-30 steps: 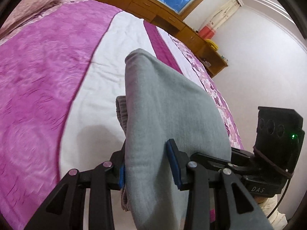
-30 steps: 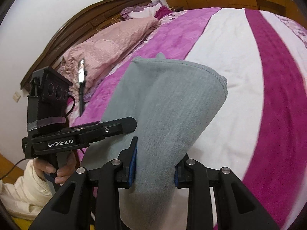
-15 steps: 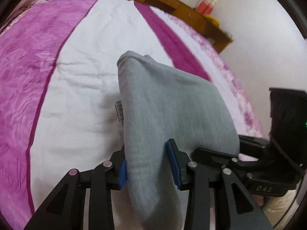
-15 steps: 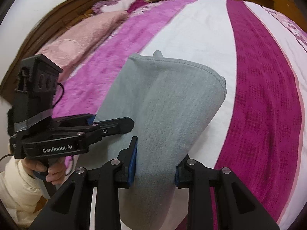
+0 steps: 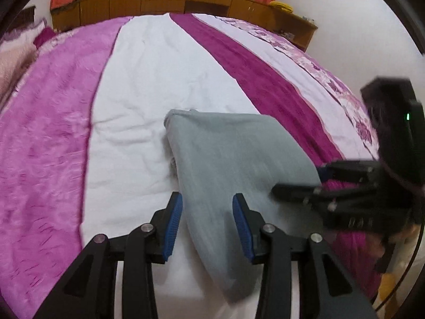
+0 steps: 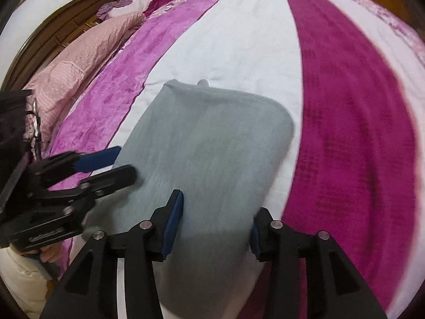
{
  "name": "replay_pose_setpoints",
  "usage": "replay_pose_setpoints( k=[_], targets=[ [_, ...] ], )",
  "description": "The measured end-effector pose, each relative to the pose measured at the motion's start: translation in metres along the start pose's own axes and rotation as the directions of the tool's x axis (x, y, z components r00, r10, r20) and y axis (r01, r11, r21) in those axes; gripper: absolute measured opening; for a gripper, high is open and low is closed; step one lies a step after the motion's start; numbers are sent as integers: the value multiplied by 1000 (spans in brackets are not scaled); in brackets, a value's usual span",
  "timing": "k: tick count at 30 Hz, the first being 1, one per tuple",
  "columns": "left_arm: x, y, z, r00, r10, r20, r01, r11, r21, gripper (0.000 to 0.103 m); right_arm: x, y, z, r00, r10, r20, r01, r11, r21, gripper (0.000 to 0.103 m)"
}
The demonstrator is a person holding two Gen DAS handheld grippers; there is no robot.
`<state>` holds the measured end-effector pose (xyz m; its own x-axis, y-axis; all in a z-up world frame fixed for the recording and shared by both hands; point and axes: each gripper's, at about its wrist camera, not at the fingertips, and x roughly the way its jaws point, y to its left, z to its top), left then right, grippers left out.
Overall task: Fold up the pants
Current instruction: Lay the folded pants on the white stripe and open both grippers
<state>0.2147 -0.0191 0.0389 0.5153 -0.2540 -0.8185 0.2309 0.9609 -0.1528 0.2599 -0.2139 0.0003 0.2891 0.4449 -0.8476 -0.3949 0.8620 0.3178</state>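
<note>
Folded grey fleece pants (image 6: 212,159) lying on white stripe of purple-and-white bedspread (image 5: 148,85), near edge between both claws. Left claw (image 5: 207,210) and right claw (image 6: 216,226) spread wide, seemingly gripping nothing. Risk: blue pads snagging fleece on withdrawal, dragging fold open.

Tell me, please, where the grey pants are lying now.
In both wrist views the folded grey pants lie on the bed's white stripe, between the light purple band on the left and the magenta band on the right.
</note>
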Motion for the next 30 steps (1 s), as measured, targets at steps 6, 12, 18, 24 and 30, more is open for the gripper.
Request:
replay_pose_setpoints(
  k=[6,12,18,24,30],
  targets=[
    [-5,0,-39,995,97,-26,-98,995,-33,42,-34,14,-26,992,-102,69,104,994,-34,36],
    [12,12,-53,994,101,-32,-103,989,-107,43,-30,15,-53,985,-146,88,147,989,-7,36],
    [5,18,-56,997,73,-9,-73,985,-158,43,-12,1,-54,992,-111,62,106,991,77,36],
    [-17,6,-60,993,117,-12,-118,979,-164,42,-42,10,-70,986,-132,103,125,989,77,38],
    [-39,-11,-76,996,91,-14,-93,983,-160,48,-74,20,-93,981,-129,142,114,988,106,44]
  ],
)
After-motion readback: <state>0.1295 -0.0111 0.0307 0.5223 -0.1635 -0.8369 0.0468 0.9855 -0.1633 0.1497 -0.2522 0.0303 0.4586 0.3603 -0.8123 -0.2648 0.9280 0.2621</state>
